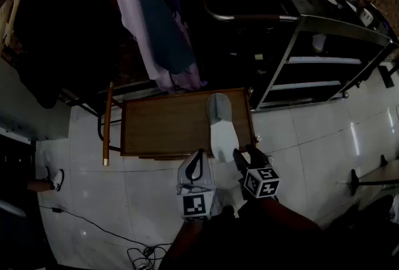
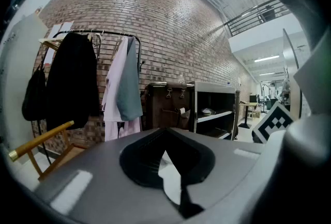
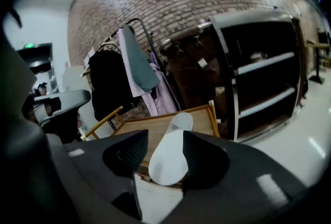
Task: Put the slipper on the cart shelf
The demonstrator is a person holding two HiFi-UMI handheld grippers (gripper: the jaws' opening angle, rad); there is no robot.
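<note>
The slipper (image 1: 219, 125) lies pale and lengthwise on the low wooden tabletop (image 1: 156, 128), close to its right edge, heel towards the person. The right gripper (image 1: 247, 155) is tilted down at that heel, its jaws spread to either side of it with a sliver of wood showing on the left, so not pinching. The left gripper (image 1: 199, 156) sits just beside it at the front edge, jaws pressed together. The black cart (image 1: 324, 60) stands behind to the right, well apart.
</note>
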